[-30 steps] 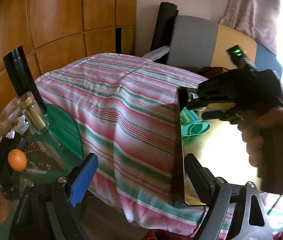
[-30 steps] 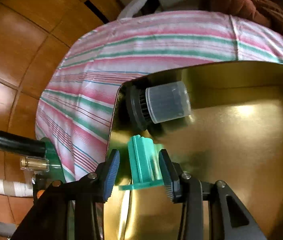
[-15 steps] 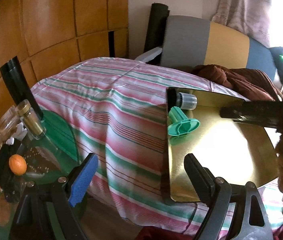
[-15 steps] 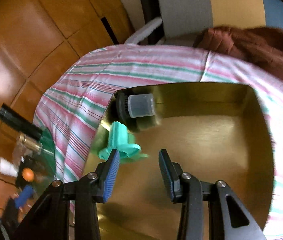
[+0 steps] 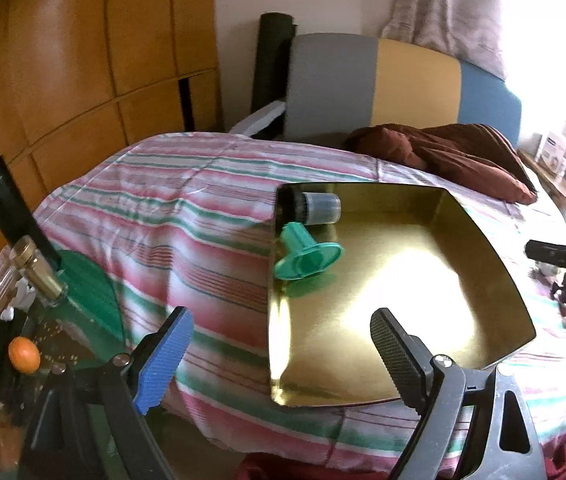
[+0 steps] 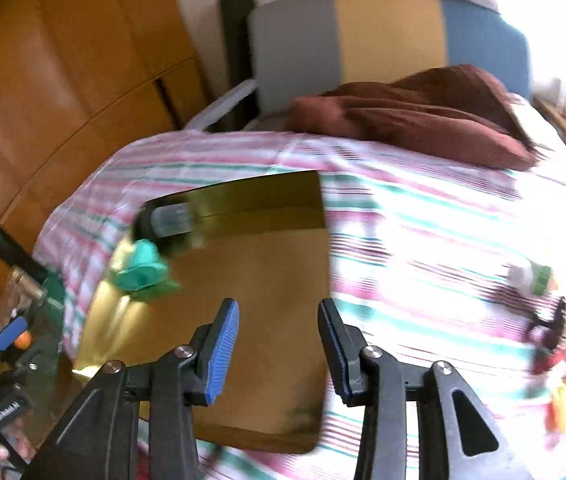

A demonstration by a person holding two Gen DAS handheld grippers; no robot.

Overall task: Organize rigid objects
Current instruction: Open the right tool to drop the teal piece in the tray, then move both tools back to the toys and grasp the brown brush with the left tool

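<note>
A gold tray point(image 5: 423, 292) lies on the striped bed cover. In its far left corner lie a green plastic piece point(image 5: 305, 256) and a black-and-clear capped cylinder point(image 5: 317, 209). Both also show, blurred, in the right wrist view: the green piece point(image 6: 139, 270) and the cylinder point(image 6: 169, 218) in the tray point(image 6: 267, 280). My left gripper point(image 5: 279, 356) is open and empty, low in front of the tray's near left edge. My right gripper point(image 6: 279, 344) is open and empty above the tray's near part. Small toys point(image 6: 555, 336) lie on the cover at the right.
A glass side table point(image 5: 63, 344) at the left holds a gold-capped bottle point(image 5: 39, 276), an orange ball point(image 5: 24, 355) and a black tube point(image 5: 11, 208). A brown blanket point(image 5: 443, 152) and a striped headboard point(image 5: 383, 84) are at the back. Wood panels line the left wall.
My right gripper has let go of the green piece in the tray, opened and drawn back to the right. The left gripper has barely moved.
</note>
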